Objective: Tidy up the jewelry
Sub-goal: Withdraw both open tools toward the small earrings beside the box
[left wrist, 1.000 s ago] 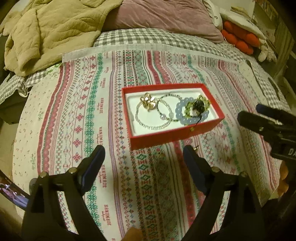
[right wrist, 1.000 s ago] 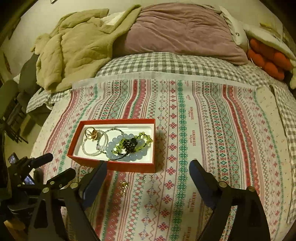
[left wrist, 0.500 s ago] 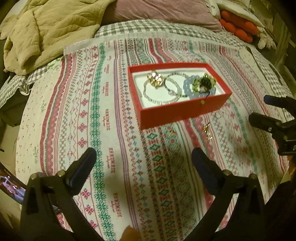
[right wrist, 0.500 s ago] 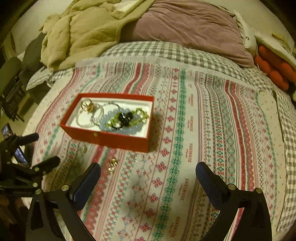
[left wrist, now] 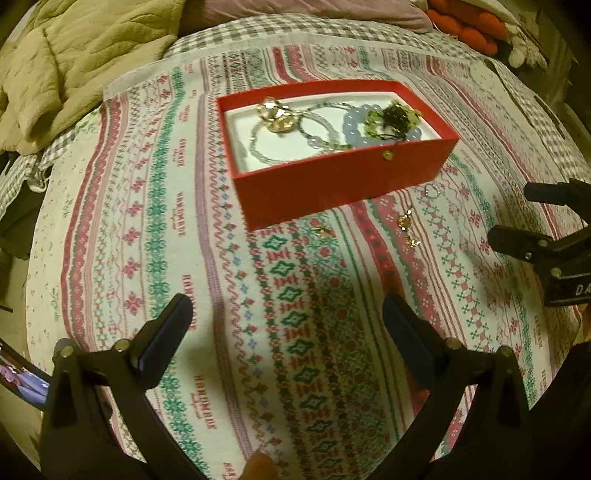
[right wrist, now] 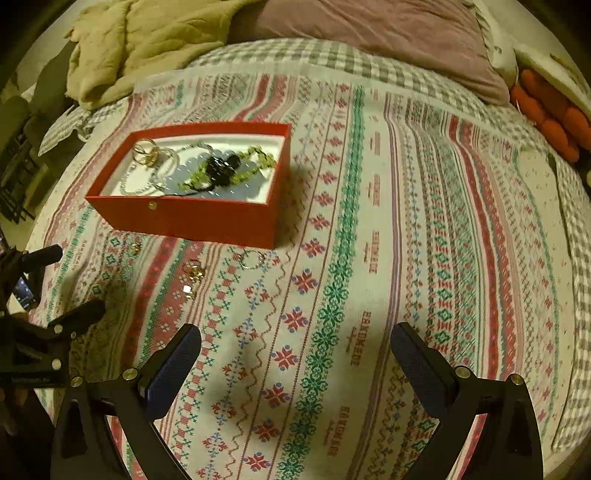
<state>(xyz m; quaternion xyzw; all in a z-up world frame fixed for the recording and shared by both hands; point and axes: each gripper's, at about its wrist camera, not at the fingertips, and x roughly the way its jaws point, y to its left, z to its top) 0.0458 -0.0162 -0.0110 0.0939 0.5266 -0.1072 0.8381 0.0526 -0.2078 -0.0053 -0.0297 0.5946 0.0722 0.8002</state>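
Observation:
A red jewelry box point(left wrist: 343, 184) point(right wrist: 192, 219) sits on the patterned bedspread. Inside lie gold rings point(left wrist: 275, 114), clear bead bracelets point(left wrist: 291, 140), a pale blue bead bracelet point(left wrist: 354, 127) and a green bead bracelet with a black piece point(right wrist: 221, 166). In front of the box, loose on the cloth, lie small gold earrings point(left wrist: 406, 225) point(right wrist: 194, 273), another gold piece point(left wrist: 322, 232) and a thin silver ring point(right wrist: 252, 259). My left gripper point(left wrist: 286, 332) is open and empty, short of the box. My right gripper point(right wrist: 295, 354) is open and empty, to the right of the loose pieces.
A tan blanket point(right wrist: 147, 44) and a mauve pillow point(right wrist: 369, 26) lie at the head of the bed. Orange plush items point(right wrist: 554, 125) lie at the far right. The other gripper shows at each view's edge point(left wrist: 546, 251) point(right wrist: 48, 321).
Both grippers have moved lower and closer to the bedspread and the box. The loose earrings and ring in front of the box have come into clear view. Both stay open.

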